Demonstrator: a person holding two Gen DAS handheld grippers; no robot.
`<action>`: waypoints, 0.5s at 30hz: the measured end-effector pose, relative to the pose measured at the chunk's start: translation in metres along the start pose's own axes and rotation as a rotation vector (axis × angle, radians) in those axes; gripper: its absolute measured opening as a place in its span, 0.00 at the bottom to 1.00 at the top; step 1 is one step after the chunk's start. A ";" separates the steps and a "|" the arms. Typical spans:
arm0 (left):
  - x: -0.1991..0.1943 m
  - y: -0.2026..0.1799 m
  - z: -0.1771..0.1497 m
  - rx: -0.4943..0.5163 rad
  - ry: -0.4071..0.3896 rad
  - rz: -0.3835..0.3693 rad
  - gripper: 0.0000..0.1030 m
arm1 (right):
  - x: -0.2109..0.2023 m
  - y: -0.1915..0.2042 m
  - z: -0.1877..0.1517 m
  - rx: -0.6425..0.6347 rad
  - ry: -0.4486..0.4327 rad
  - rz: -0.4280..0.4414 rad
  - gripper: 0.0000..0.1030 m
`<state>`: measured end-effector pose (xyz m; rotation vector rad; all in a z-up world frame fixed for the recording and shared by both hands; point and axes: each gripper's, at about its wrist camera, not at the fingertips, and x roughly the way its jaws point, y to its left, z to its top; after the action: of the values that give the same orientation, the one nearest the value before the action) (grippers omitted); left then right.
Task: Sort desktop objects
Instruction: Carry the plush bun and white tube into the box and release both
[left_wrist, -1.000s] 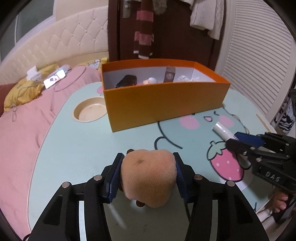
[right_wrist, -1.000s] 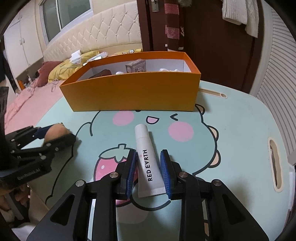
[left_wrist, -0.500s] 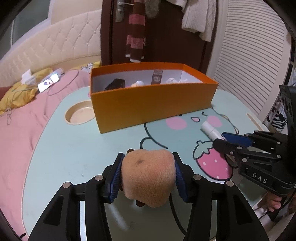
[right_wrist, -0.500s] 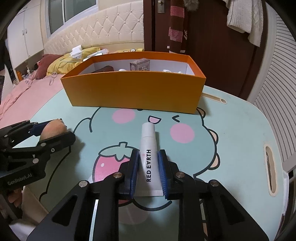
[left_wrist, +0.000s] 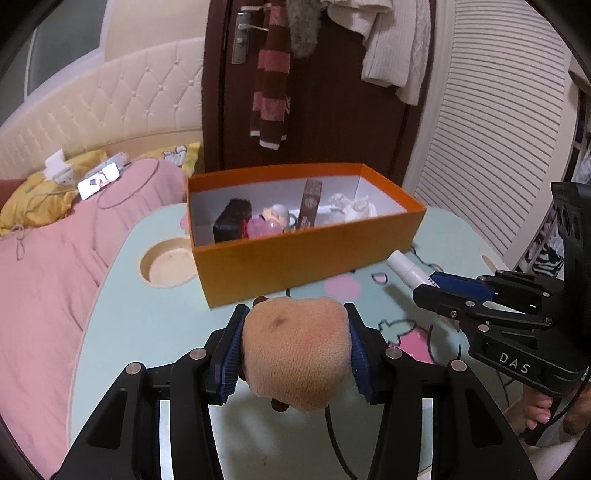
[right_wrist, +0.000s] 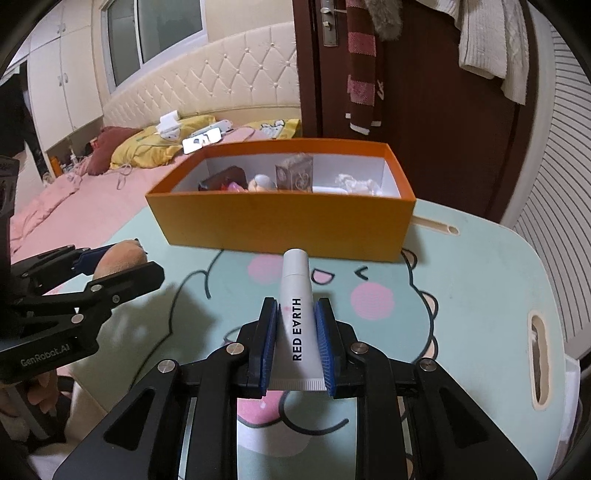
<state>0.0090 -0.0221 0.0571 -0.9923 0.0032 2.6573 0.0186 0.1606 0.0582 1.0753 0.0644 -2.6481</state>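
Since a second ago both grippers have risen off the mint-green cartoon-printed bench (right_wrist: 480, 280) and closed in on the orange cardboard box (left_wrist: 295, 254), whose inside now shows from above. I judge that both items are picked up and that only the drop into the box remains.

On the left, the left gripper (left_wrist: 295, 350) has its blue-padded jaws pressed against both sides of a tan plush toy (left_wrist: 297, 354), held clear of the bench just short of the box's near wall. On the right, the right gripper (right_wrist: 295, 343) has its jaws nearly together on a white squeeze tube lettered RED EARTH (right_wrist: 297, 314), its cap pointing at the box.

Counted: one box, two grippers, one plush toy, one tube. Inside the box, left to right, are one dark object (left_wrist: 232, 221), one pink thing (left_wrist: 260, 227), one pale round item (left_wrist: 279, 214), one upright brown carton (left_wrist: 310, 206) and one crumpled white bundle (left_wrist: 351, 205). Nothing else loose shows on the bench.
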 end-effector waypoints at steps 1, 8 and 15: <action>-0.001 0.000 0.005 0.001 -0.003 -0.002 0.47 | -0.001 0.000 0.004 0.000 -0.004 0.008 0.22; -0.002 0.000 0.047 0.010 -0.048 -0.024 0.47 | -0.007 0.000 0.035 -0.001 -0.042 0.049 0.22; 0.015 0.008 0.093 -0.018 -0.088 -0.037 0.47 | 0.002 -0.006 0.077 -0.003 -0.089 0.054 0.22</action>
<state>-0.0634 -0.0152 0.1174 -0.8713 -0.0576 2.6690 -0.0364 0.1551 0.1117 0.9439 0.0217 -2.6424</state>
